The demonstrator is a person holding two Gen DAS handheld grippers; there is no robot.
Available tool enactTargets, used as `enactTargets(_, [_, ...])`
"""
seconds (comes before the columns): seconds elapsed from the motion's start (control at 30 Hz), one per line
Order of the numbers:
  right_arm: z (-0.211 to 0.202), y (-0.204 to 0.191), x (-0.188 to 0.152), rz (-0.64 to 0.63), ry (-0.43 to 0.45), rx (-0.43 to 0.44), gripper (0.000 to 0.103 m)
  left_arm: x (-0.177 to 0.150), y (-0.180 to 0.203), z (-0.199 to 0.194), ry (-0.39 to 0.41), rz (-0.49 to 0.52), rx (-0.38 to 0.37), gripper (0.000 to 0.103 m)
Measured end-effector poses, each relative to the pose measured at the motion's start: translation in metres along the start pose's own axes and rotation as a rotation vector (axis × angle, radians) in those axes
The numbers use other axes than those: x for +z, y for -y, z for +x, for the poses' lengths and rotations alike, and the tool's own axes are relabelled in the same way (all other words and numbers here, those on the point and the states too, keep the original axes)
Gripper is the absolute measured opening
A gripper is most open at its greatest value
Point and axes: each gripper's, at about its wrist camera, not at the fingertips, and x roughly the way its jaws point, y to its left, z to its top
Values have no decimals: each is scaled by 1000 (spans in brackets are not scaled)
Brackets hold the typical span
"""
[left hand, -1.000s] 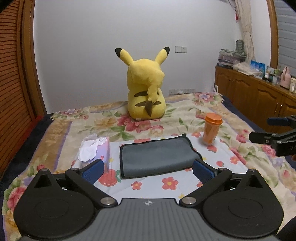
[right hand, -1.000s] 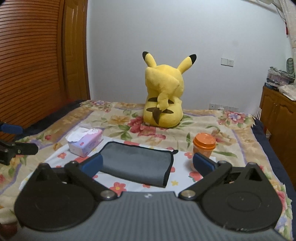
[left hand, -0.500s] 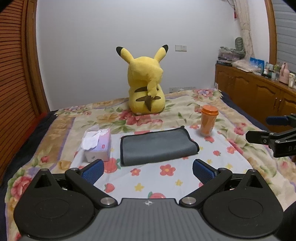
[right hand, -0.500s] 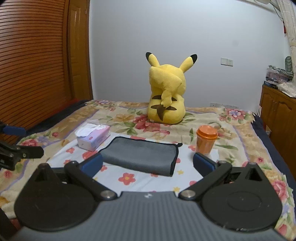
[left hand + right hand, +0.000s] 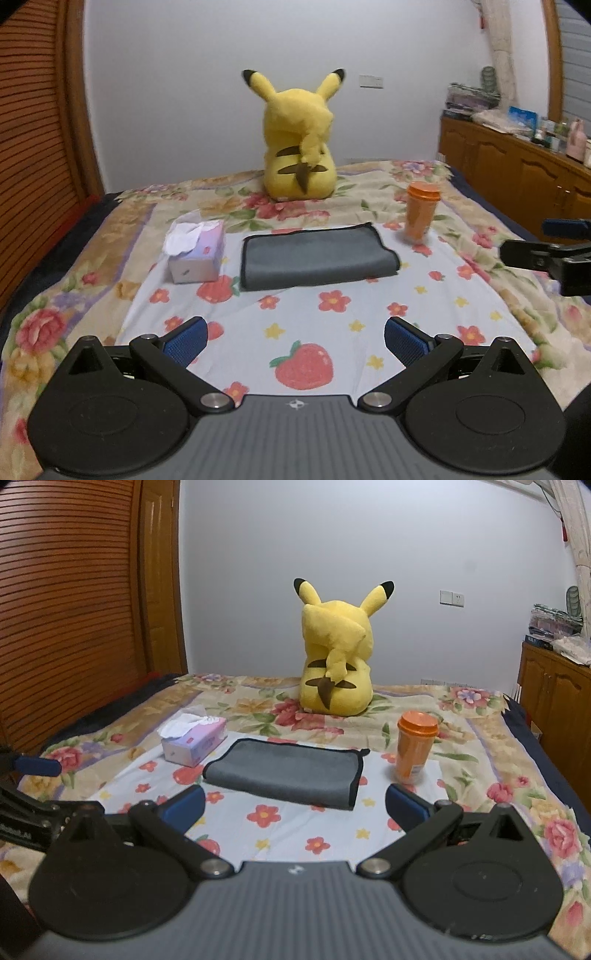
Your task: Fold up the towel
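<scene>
1. A grey towel (image 5: 317, 256) lies folded flat on a flowered sheet (image 5: 332, 325) spread over the bed, at the centre of the left wrist view and just above centre in the right wrist view (image 5: 286, 771).
2. The left gripper (image 5: 295, 339) hangs low in its own frame with its blue-padded fingers (image 5: 186, 339) spread wide, holding nothing and well short of the towel.
3. The right gripper (image 5: 294, 805) is likewise wide apart and empty, its blue pads (image 5: 406, 806) near the towel's front edge in the picture but not touching it.
4. A tissue box (image 5: 195, 253) sits just left of the towel; an orange lidded cup (image 5: 421, 214) stands upright to the right of it.
5. A yellow plush toy (image 5: 299, 147) sits with its back to the cameras, above the towel in both frames, before a plain white wall.
6. Wooden cabinets (image 5: 517, 173) line the right edge of the left wrist view; slatted wooden doors (image 5: 74, 609) fill the left of the right wrist view.
</scene>
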Motion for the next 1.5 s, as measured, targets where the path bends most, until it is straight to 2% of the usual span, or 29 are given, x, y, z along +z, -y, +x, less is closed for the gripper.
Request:
enactTargets(0.33, [4,5,-24,22,-36,-8,103,-23,-5,14,-16,-54,0,103])
enactTargets(0.57, [11,2,-40,26,-59,-5,103,-37,-2,21,-32,-24,2,103])
enactTargets(0.97, [17,3,-57,-2,-89,-37,103,-42,-5,24,-33,-48,10,103])
enactTargets(1.23, [16,6,-59,8,-80,-50,103,-43,-6,23,-25,-53,18,103])
enactTargets(1.5, [12,9,-60,29,-60,-67,103,-42,-6,16,23,-51,25,103])
